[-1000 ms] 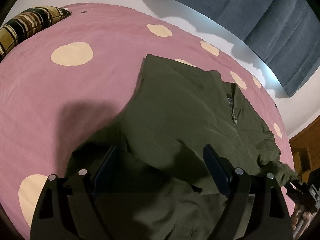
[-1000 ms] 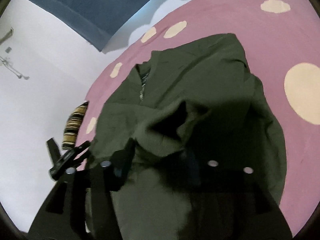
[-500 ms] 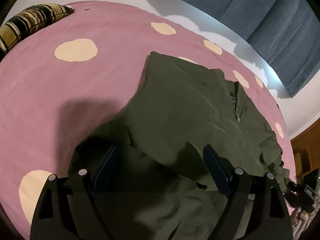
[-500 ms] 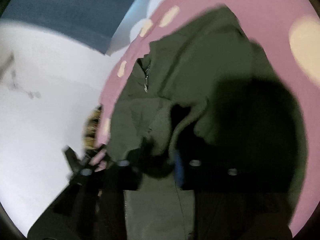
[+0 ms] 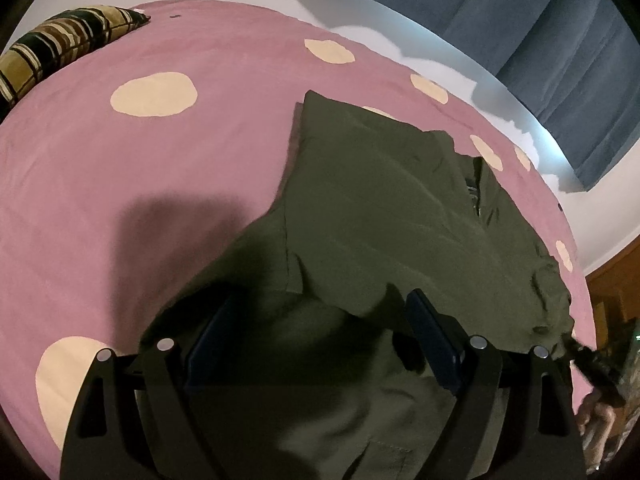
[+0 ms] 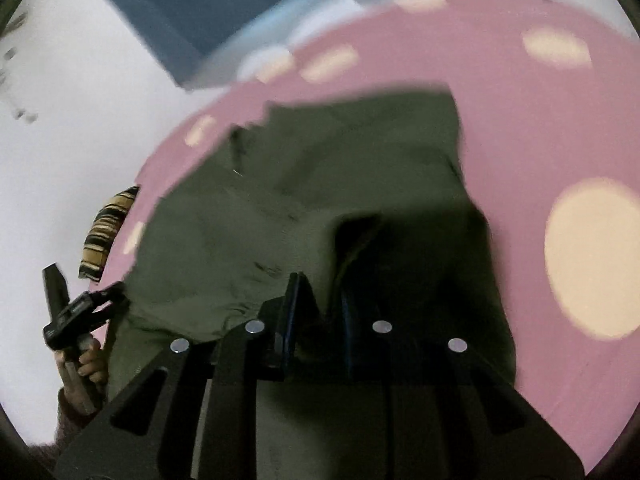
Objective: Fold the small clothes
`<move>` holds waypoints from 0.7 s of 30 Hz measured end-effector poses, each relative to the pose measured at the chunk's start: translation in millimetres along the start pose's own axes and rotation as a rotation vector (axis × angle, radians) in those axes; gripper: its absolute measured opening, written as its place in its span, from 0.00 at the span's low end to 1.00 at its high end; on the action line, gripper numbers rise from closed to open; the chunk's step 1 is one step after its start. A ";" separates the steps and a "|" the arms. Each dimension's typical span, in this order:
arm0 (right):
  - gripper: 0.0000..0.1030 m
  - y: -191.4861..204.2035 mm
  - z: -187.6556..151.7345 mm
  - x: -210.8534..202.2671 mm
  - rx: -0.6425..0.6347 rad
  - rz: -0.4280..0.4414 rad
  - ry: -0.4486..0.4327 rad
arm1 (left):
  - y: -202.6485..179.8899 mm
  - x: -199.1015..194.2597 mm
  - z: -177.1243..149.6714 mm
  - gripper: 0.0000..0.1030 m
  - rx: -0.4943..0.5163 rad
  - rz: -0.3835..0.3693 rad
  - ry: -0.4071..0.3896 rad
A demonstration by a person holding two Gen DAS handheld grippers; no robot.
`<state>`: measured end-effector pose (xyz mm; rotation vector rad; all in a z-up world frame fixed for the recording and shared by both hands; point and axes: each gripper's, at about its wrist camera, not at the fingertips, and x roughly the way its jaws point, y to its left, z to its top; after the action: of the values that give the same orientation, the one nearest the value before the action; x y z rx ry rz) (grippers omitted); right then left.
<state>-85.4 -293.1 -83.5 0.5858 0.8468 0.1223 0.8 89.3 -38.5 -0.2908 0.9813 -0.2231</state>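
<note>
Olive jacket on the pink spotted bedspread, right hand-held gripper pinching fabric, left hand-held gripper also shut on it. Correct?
Not quite. In the left wrist view the left hand-held gripper is open, its jaws wide apart over the olive jacket. The rest stands: the jacket lies on the pink spotted bedspread, and the right hand-held gripper pinches fabric.

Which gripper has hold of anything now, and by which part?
Right gripper pinches the dark olive-green jacket at a raised fabric fold; left gripper is open, holding nothing.

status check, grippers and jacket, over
Left gripper open over green jacket. Right gripper shut on jacket fold. Striped pillow well clear.
</note>
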 end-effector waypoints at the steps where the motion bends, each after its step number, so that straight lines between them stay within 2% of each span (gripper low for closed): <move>1: 0.20 -7.1 -2.0 3.8 0.031 0.023 0.008 | -0.3 0.0 -0.4 0.82 0.004 0.003 -0.001; 4: 0.25 -18.0 -4.5 2.7 0.105 0.092 0.008 | -1.9 0.6 -1.3 0.82 0.014 0.013 -0.002; 7: 0.32 -16.1 -3.9 1.2 0.108 0.100 0.019 | -3.5 1.0 -2.1 0.82 0.022 0.020 -0.004; 15: 0.32 -14.3 -7.7 -0.7 0.098 0.089 0.016 | -4.6 0.9 -3.5 0.83 0.026 0.024 -0.004; 20: 0.45 -15.6 -15.2 -21.3 0.102 0.088 -0.004 | -6.8 -0.5 -4.2 0.83 0.031 0.035 -0.005; 21: 0.53 -15.6 -16.5 -26.5 0.101 0.082 -0.010 | -8.1 -1.6 -4.7 0.83 0.033 0.034 -0.005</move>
<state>-117.1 -307.7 -82.5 0.7157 0.8226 0.1520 -4.5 81.6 -37.0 -0.2443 0.9761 -0.2067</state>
